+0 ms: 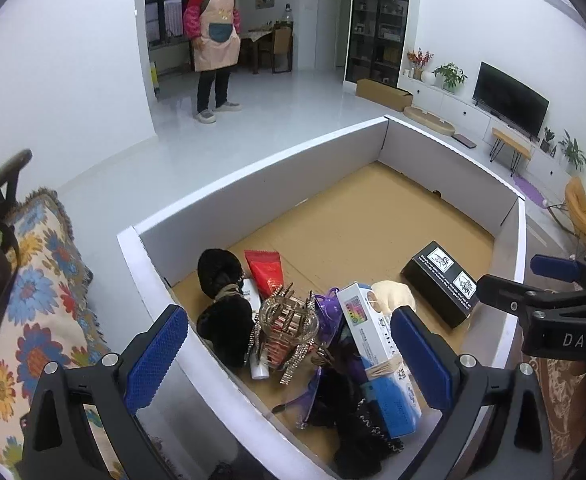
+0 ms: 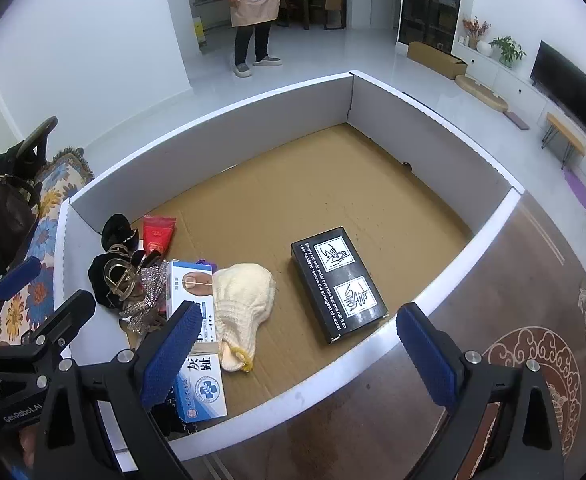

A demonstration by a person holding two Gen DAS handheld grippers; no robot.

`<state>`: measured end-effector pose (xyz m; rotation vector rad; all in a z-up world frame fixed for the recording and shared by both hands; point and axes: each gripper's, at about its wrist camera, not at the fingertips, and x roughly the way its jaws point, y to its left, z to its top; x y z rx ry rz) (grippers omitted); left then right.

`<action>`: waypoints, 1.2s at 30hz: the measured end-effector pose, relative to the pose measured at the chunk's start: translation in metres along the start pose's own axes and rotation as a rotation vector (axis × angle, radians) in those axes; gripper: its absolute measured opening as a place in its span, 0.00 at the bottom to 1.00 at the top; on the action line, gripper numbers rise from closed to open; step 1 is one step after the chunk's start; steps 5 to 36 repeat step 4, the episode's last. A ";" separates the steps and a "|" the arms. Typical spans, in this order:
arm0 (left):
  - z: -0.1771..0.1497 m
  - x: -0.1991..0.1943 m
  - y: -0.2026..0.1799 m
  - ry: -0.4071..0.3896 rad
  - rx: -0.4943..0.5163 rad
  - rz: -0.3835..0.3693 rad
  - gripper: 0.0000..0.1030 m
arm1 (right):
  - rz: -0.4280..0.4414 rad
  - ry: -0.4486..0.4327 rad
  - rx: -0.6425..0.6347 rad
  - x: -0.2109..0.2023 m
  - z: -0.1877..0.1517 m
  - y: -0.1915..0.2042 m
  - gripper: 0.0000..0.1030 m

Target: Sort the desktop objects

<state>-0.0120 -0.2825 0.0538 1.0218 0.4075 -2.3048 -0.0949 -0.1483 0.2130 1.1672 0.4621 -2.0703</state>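
A white-walled cardboard box (image 2: 413, 120) holds the objects. A black box with white pictograms (image 2: 339, 282) lies right of centre; the left wrist view shows this black box (image 1: 441, 282) at the far right. Beside it lie a cream knitted piece (image 2: 243, 296), a blue-white medicine carton (image 2: 197, 320), a rhinestone hair clip (image 1: 289, 320), a red tube (image 1: 265, 272) and a black scrunchie (image 1: 219, 270). My left gripper (image 1: 289, 360) hangs open above the pile at the box's near-left corner. My right gripper (image 2: 297, 356) hangs open over the near wall, nothing between its fingers.
A floral cushion (image 1: 41, 300) and a dark bag (image 2: 1, 216) sit left of the box. A patterned brown tabletop (image 2: 533, 340) lies to the right. A person in an apron (image 1: 215, 36) stands on the white floor beyond. The box's far half shows bare cardboard (image 2: 313, 184).
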 end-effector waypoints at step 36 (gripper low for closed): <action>0.001 0.004 0.002 0.010 -0.029 -0.011 1.00 | 0.006 0.003 0.004 0.001 0.002 0.000 0.95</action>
